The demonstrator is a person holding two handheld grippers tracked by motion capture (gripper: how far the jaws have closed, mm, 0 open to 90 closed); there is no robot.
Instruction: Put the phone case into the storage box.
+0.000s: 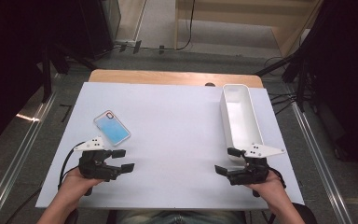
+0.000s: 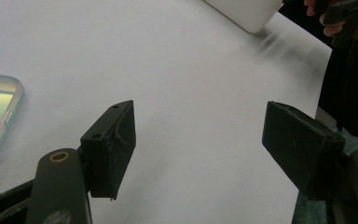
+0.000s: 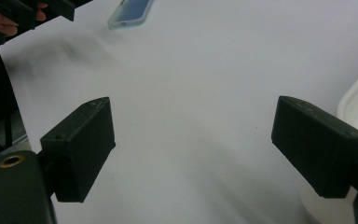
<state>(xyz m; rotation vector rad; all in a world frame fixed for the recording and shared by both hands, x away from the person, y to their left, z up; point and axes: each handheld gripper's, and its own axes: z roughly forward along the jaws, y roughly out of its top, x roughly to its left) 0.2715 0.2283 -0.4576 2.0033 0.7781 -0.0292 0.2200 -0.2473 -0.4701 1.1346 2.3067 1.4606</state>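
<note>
White tabletop [image 1: 177, 140] bears a phone [image 1: 112, 128] just beyond the left gripper [image 1: 125, 159] (jaws spread, empty), the right gripper [image 1: 227, 161] likewise agape well apart from it

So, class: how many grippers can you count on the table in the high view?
2. The left gripper is near the table's front left, just in front of the phone. The right gripper is at the front right, by the near end of the white bin.

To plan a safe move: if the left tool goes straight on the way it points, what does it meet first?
Probably the right tool: the left tool points across bare white table toward it.
</note>
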